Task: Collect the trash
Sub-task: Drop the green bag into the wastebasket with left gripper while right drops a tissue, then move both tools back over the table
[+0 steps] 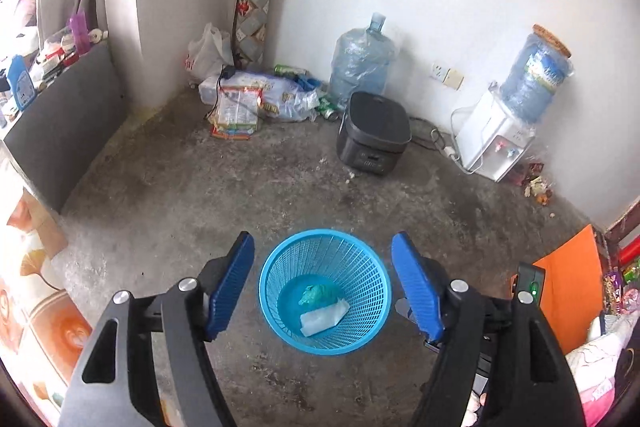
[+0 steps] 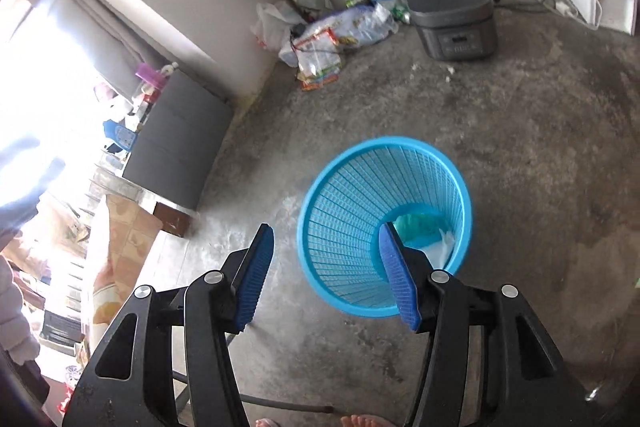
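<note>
- Two scraps lie at the bottom of the round blue plastic mesh wastebasket (image 1: pixel 324 291): a crumpled green wad (image 1: pixel 316 294) and a flat white wrapper (image 1: pixel 324 319) touching it.
- Only the left wrist view shows both scraps whole; the right wrist view has one blue ribbed pad in front of them.
- Left gripper (image 1: pixel 323 287) hangs above the basket, jaws wide apart, holding nothing.
- Right gripper (image 2: pixel 326 277) also gapes empty, beside the basket's rim.
- Rough grey concrete floor (image 1: pixel 240 187) carries a boxy dark grey rice cooker (image 1: pixel 374 133) near the wall.
- Bare toes (image 2: pixel 360 421) appear in the right view alone.
</note>
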A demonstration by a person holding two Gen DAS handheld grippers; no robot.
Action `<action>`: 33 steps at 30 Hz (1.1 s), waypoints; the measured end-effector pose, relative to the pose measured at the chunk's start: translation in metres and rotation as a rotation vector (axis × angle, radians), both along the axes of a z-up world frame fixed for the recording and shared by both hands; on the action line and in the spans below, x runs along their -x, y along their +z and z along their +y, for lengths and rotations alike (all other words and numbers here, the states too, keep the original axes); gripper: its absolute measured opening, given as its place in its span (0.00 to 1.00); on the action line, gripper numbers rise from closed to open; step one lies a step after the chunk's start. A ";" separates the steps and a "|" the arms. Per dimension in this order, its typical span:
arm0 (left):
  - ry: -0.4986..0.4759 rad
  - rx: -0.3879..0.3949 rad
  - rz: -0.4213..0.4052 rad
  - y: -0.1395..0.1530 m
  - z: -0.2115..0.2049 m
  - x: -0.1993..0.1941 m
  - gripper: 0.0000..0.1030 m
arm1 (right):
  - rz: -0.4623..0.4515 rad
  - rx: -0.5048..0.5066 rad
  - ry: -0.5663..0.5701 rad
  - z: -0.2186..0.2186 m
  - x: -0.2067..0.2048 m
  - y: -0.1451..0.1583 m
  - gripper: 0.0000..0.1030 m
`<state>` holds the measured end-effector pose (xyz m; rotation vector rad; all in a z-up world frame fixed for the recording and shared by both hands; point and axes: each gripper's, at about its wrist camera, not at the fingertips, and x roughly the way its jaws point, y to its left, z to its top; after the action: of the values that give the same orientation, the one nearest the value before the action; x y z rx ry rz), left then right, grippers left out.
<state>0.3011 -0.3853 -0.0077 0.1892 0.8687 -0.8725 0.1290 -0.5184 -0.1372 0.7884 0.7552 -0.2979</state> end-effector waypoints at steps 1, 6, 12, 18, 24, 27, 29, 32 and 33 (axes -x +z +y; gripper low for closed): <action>-0.012 0.029 -0.026 0.015 0.011 0.006 0.74 | -0.030 0.040 0.006 0.009 0.005 0.018 0.54; -0.052 0.122 -0.168 0.086 0.080 0.048 0.84 | -0.190 0.255 0.038 0.062 0.033 0.101 0.78; 0.045 0.186 -0.231 0.138 0.183 0.096 0.91 | -0.330 0.498 0.067 0.124 0.061 0.163 0.92; 0.207 0.251 -0.281 0.156 0.286 0.144 0.91 | -0.472 0.612 0.105 0.168 0.081 0.186 0.92; 0.370 0.279 -0.284 0.151 0.375 0.187 0.92 | -0.535 0.616 0.206 0.199 0.084 0.199 0.92; 0.420 0.271 -0.263 0.138 0.410 0.210 0.92 | -0.523 0.554 0.279 0.208 0.081 0.200 0.92; 0.451 0.262 -0.251 0.128 0.428 0.226 0.92 | -0.504 0.488 0.342 0.212 0.078 0.198 0.92; 0.483 0.264 -0.221 0.111 0.451 0.246 0.92 | -0.464 0.392 0.441 0.225 0.068 0.190 0.92; 0.492 0.271 -0.204 0.105 0.459 0.251 0.92 | -0.446 0.363 0.472 0.231 0.065 0.186 0.92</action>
<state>0.0504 0.0738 0.0969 -0.1668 0.5617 -0.4895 0.0637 -0.2876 0.0491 0.2966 0.4260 0.1648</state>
